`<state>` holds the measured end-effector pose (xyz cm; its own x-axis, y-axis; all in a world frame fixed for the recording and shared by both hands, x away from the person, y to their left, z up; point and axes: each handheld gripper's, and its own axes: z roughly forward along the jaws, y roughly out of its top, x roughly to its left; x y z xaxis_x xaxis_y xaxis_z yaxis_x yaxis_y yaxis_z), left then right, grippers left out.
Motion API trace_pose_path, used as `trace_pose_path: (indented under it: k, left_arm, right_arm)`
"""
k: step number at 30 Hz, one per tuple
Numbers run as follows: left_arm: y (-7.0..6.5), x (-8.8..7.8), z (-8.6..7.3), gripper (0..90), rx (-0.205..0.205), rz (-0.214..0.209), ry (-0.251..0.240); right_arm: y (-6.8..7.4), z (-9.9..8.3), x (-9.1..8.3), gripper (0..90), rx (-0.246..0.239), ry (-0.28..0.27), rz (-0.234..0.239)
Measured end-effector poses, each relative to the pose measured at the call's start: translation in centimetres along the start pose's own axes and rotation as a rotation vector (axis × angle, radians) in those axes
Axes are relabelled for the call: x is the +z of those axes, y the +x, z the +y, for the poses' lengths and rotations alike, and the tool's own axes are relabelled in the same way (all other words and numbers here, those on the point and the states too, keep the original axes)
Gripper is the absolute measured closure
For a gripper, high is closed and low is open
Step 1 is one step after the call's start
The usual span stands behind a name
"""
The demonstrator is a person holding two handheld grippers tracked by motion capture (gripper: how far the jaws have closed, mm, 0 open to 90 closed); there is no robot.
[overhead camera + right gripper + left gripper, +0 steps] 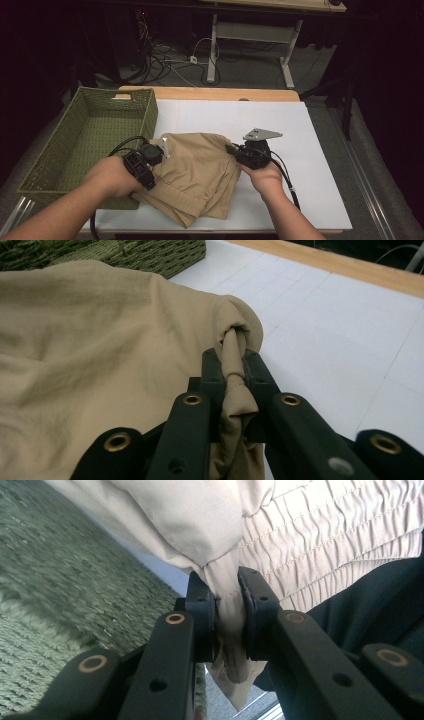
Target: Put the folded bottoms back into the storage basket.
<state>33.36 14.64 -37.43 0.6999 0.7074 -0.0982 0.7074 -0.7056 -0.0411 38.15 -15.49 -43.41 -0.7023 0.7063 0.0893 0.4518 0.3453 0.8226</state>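
A folded tan garment (197,172) with a gathered waistband lies on the white mat (310,150) in front of the person. My left gripper (159,156) sits at its left edge, and in the left gripper view its jaws are shut on a bunched fold of the tan cloth (227,607). My right gripper (234,150) is at the garment's right edge. In the right gripper view its jaws pinch a twisted roll of the same fabric (232,372). Both hands hold the cloth just above the mat.
A green woven basket (60,150) stands on the left, right beside the garment and the left hand. The wooden table edge (215,93) runs along the back. Bare mat lies to the right and behind the garment. Cables and desk legs are on the floor beyond.
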Motion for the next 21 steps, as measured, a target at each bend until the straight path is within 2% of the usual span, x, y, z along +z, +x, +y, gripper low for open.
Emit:
trace_pose_path:
  k: [4, 10, 13, 21]
  left_arm:
    - [-0.1, -0.4, -0.1, 75.9, 0.009, 0.006, 0.002]
    - [0.2, -2.3, -0.1, 75.8, 0.020, -0.002, 0.006]
    - [0.3, -3.4, 0.0, 75.8, 0.032, 0.023, 0.001]
    - [0.5, -6.0, 0.1, 75.7, 0.040, 0.038, -0.005]
  right_arm:
    - [0.0, 0.2, 0.0, 84.4, -0.002, 0.003, 0.000]
    - [0.1, 1.6, -0.9, 84.4, 0.000, -0.004, 0.003]
    - [0.2, 2.4, -1.3, 84.2, -0.006, -0.015, 0.001]
    - [0.8, 4.8, -2.8, 83.9, -0.043, -0.036, -0.019]
